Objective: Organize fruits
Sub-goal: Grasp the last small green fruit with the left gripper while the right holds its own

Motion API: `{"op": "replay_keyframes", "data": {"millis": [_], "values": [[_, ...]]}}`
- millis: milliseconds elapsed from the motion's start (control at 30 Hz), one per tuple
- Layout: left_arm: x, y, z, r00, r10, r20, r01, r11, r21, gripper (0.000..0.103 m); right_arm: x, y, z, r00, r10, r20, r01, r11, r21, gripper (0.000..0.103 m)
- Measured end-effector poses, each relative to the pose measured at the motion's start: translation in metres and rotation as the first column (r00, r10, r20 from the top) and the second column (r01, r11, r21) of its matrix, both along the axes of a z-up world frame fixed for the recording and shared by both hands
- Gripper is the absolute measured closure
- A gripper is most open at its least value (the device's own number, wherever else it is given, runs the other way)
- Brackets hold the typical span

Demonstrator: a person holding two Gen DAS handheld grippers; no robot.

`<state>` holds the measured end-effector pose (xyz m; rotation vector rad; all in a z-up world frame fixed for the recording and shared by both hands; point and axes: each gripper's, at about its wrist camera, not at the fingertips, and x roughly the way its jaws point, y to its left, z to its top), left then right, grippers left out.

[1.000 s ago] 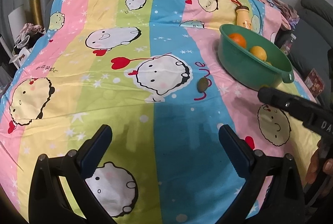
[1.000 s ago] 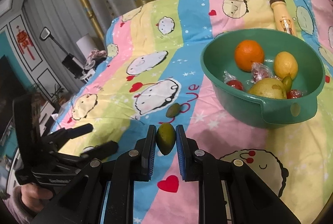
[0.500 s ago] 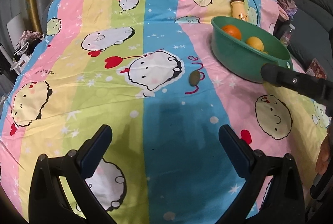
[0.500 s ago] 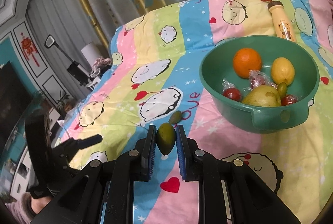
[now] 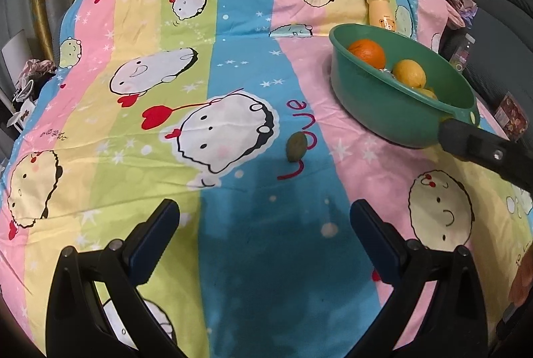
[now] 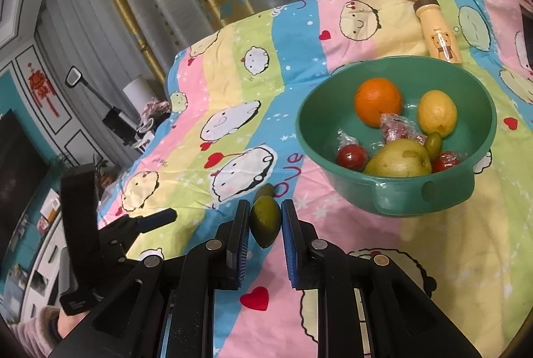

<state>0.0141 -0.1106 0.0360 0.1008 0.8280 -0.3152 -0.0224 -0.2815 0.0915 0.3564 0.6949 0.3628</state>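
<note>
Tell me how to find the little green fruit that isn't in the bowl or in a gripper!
Find the green bowl on the striped cartoon bedsheet. Look on the sheet to its left, by the red word "love", beside a white cartoon face. The small green fruit lies there alone on the blue stripe, while the other fruits are in the bowl or gripped.

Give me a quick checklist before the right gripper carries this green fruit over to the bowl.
1. Grip: right gripper is shut on the green fruit, pads on both sides. Ok.
2. Room in the bowl: bare floor shows in front of the orange. Ok.
3. Path to the bowl: only open cloth lies between. Ok.
4. Left gripper: open, empty, off to the side. Ok.
5. Leftover: a second green fruit is on the cloth, not in the bowl. Not ok.
6. Height over the rim: cannot tell.
</note>
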Motion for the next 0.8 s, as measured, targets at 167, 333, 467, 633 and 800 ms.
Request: {"op": "replay_keyframes", "data": {"millis": [167, 333, 467, 633, 800], "values": [[0.015, -0.002, -0.002, 1.0, -0.004, -0.022, 0.004, 1.0, -0.03, 0.001, 0.0, -0.006, 0.0, 1.0, -0.012, 0.001, 0.012, 1.0, 0.014, 0.083], [0.033, -0.005, -0.001, 0.999, -0.018, -0.031, 0.016, 0.998, -0.053, 0.001, 0.002, -0.011, -0.002, 1.0, -0.013, -0.007, 0.013, 0.999, 0.032, 0.083], [0.046, -0.012, -0.002, 0.998, -0.043, -0.041, 0.041, 0.998, -0.053, 0.002, 0.004, -0.011, -0.005, 1.0, -0.009, -0.016, 0.01, 0.999, 0.036, 0.083], [0.061, -0.018, -0.013, 0.993, -0.061, -0.099, 0.054, 0.996, -0.067, 0.013, 0.004, -0.014, -0.006, 1.0, -0.012, -0.017, 0.012, 0.999, 0.043, 0.083], [0.063, -0.024, -0.019, 0.992, -0.069, -0.104, 0.063, 0.996, -0.057, 0.016, 0.003, -0.019, -0.006, 1.0, -0.02, -0.02, 0.021, 0.998, 0.056, 0.083]]}}
